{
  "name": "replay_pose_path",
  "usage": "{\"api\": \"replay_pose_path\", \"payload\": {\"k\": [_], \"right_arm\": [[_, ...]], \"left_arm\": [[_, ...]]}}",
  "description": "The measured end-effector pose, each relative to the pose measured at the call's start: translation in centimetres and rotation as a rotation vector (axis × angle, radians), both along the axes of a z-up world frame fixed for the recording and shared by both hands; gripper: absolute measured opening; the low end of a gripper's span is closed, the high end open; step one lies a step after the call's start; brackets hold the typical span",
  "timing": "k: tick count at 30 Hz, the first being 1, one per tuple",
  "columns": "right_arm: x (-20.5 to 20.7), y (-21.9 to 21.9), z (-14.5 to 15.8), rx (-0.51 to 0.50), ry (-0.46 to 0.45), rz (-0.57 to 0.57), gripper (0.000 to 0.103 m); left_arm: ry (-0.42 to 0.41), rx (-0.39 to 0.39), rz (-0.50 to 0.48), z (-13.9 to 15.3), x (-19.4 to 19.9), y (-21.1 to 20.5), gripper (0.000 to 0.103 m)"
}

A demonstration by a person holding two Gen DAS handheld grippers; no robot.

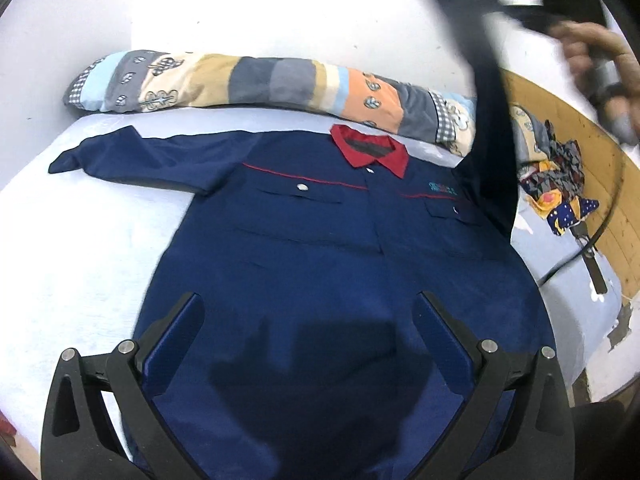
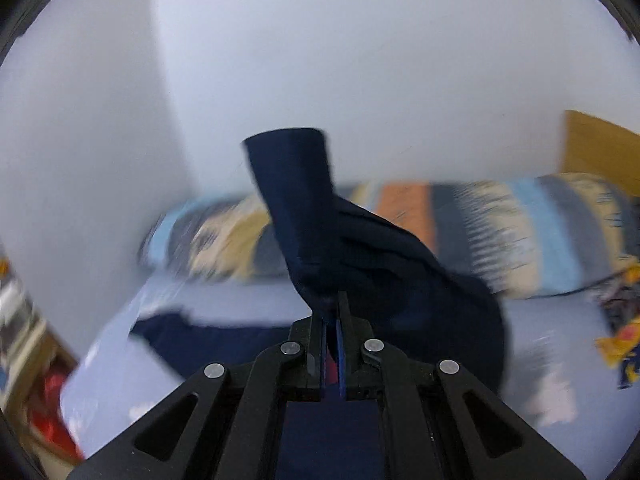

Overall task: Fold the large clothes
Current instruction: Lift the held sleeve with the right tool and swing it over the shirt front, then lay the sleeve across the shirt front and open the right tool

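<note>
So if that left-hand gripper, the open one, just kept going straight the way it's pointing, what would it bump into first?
Most likely the navy shirt: the left gripper tilts down over its spread-out front, jaws open, nothing between. Depth is hard to judge through this lens.

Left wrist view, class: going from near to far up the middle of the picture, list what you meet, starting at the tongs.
Left tongs, open → navy shirt body → red collar → patchwork pillow → white wall.
</note>
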State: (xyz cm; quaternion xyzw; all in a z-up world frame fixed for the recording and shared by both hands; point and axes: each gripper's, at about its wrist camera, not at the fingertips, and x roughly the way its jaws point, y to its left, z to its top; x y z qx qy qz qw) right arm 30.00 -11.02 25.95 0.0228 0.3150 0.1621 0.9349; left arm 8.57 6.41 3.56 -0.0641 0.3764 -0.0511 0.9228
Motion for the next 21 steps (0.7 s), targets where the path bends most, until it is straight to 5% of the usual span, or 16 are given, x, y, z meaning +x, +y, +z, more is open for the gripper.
{"api": "replay_pose_path", "payload": {"k": [5,8,10,13,15,19,21], "right_arm": [[0.3,13.1,-14.5,-0.167,0.208,0.092,0.005],[0.6,14.6,-23.6,-0.244,0.367,0.101,0.005],[-0.2,15.1,-26.8,-0.29,0.416,0.094,0.009],[-1.7,14.8,-27.3,-0.309,0.355,0.113,0.016],[-1.9,14.1,-26.5,-0.278,0.396,0.149,0.036],[-4.2,12.2,-22.4,-0.175,0.333,0.248,0.045],[-5.0,10.8,-20.4,-0.138,0.278,0.269,0.059]], "left_arm": [[-0.007,-0.043,0.041,0.2,-0.6,2.8,0.103],[-0.005,-0.064,0.06,0.1,-0.8,4.2,0.103],[-0.001,-0.075,0.065,0.0,-0.9,4.7,0.103],[0.001,-0.117,0.073,0.1,-0.6,5.5,0.103],[0.001,-0.137,0.077,0.2,-0.5,5.8,0.103],[-0.004,-0.148,0.089,0.4,-0.6,6.1,0.103],[-0.004,-0.152,0.104,0.4,-0.7,6.4,0.103]]}}
